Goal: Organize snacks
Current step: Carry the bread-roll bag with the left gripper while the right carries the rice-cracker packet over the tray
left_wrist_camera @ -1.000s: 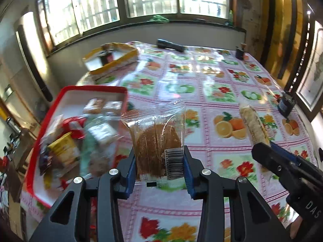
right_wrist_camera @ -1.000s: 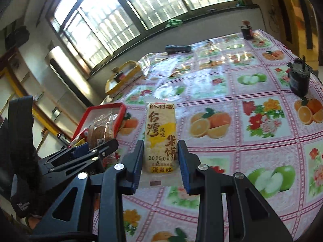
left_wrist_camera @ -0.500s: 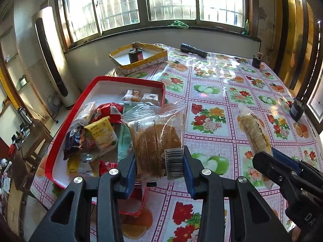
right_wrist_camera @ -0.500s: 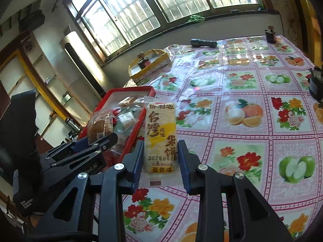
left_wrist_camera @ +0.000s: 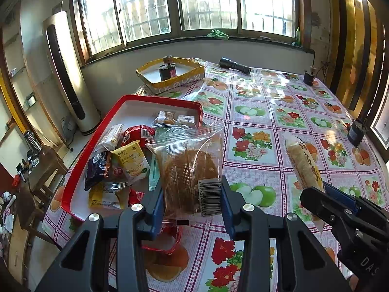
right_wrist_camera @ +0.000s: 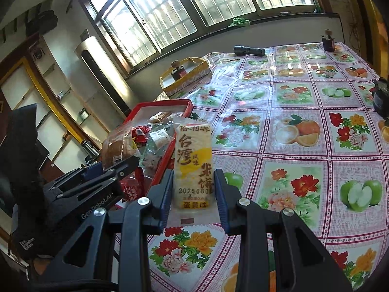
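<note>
Setting: a room with barred windows along the far wall; a bench [left_wrist_camera: 267,112] under a fruit-and-flower oilcloth fills the view.

Contents, left to right, left wrist view:
- Red tray [left_wrist_camera: 102,131], at 9 to 10 o'clock. Holds a loose heap of wrapped snacks, among them a yellow packet [left_wrist_camera: 131,160], a red packet [left_wrist_camera: 137,132] and two small wrapped cakes [left_wrist_camera: 175,119] at the far end. None appear sorted or lined up.
- Yellow box [left_wrist_camera: 170,77], at 11 o'clock near the wall, with a dark jar inside.
- Left claw [left_wrist_camera: 192,206], at 6 o'clock, closed on a clear bag of brown cake [left_wrist_camera: 192,170], held above the tray's near right corner.
- Torch [left_wrist_camera: 234,65], at 12 o'clock.
- Right claw [right_wrist_camera: 193,197], closed on a white-and-yellow rice cracker packet [right_wrist_camera: 193,160], held over the bench just right of the tray.
- Small dark pots at 1 and 3 o'clock.

Progress, as judged: well along. Most snacks already lie in the tray; the two held packets remain to be set down, presumably there. No loose snacks show on the open cloth.

Not determinable: the tray's near corner, hidden behind the left claw; most packet labels; the contents of the jar and pots; the bench's near edge, cut off.
</note>
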